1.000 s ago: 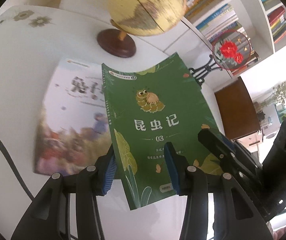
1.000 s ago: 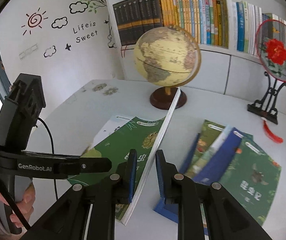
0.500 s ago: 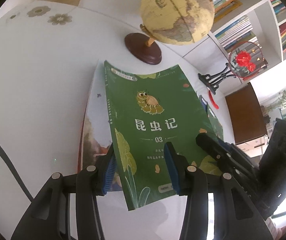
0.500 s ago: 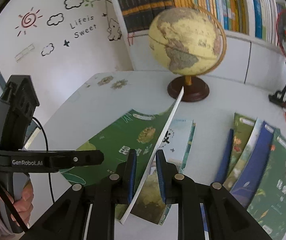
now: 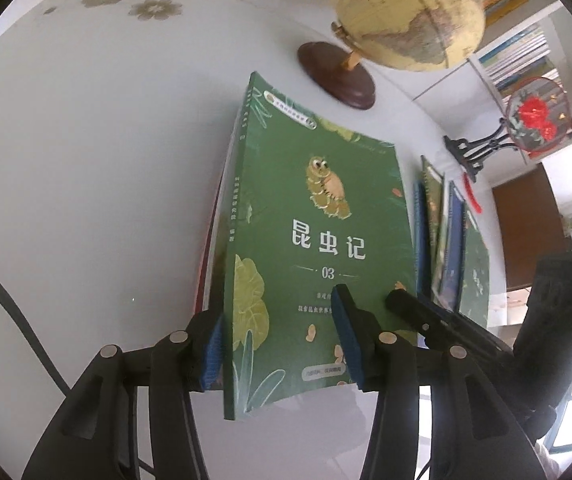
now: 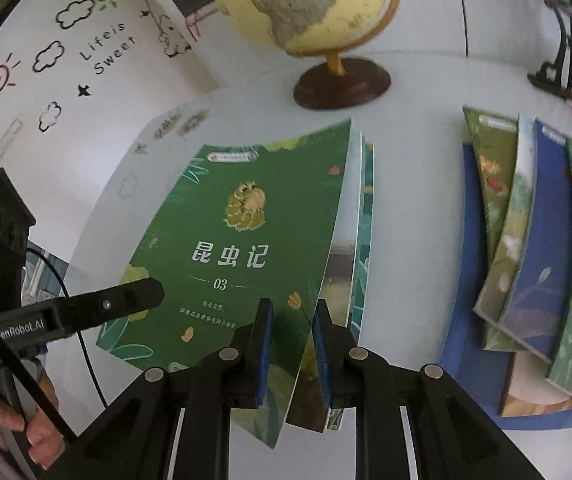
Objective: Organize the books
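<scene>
Grippers pitched down over green book.

We count two grippers, one globe at the top, one green book mid-frame with two more under it, and about five fanned books on the right.

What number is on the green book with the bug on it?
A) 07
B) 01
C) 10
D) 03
D: the green book has 03 printed in white just under its big title, below the bug drawing.
</scene>
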A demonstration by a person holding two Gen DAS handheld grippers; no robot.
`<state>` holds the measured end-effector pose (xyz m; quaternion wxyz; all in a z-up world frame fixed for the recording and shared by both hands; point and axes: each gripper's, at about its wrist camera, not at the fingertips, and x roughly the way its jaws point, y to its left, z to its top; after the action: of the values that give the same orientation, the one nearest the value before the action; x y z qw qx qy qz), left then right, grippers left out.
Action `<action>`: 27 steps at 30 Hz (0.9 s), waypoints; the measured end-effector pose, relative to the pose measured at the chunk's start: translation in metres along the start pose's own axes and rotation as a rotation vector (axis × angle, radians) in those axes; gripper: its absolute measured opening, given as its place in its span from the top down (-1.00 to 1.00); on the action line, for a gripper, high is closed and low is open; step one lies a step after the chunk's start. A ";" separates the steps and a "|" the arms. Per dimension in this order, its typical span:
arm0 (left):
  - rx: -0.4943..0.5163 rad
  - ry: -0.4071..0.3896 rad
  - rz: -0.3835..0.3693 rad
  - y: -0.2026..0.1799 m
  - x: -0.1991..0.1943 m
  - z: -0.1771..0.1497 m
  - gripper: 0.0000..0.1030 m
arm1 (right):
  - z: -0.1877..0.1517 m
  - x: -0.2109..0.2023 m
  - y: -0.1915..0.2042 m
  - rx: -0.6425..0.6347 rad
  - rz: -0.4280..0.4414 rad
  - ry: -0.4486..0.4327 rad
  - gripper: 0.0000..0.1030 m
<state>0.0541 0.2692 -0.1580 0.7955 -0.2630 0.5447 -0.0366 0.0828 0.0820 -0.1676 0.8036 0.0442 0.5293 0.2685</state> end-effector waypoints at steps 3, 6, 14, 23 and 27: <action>-0.002 -0.004 0.020 0.002 0.005 -0.001 0.04 | -0.001 0.004 -0.005 0.023 -0.009 0.009 0.63; -0.002 -0.010 0.025 0.002 0.005 0.000 -0.06 | -0.002 0.003 -0.007 0.048 -0.010 0.003 0.63; 0.030 -0.057 0.123 -0.007 -0.006 -0.001 -0.24 | -0.005 -0.013 0.007 -0.079 -0.102 -0.063 -0.06; 0.087 -0.091 0.135 -0.042 -0.018 -0.002 -0.24 | -0.006 -0.035 -0.009 -0.013 -0.056 -0.071 -0.15; 0.105 -0.111 0.106 -0.067 -0.023 -0.003 -0.26 | -0.008 -0.053 -0.024 0.039 -0.025 -0.076 -0.15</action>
<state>0.0572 0.2185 -0.1090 0.8379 -0.1931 0.5105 -0.0084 0.0696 0.0345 -0.1353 0.8253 0.0636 0.5042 0.2461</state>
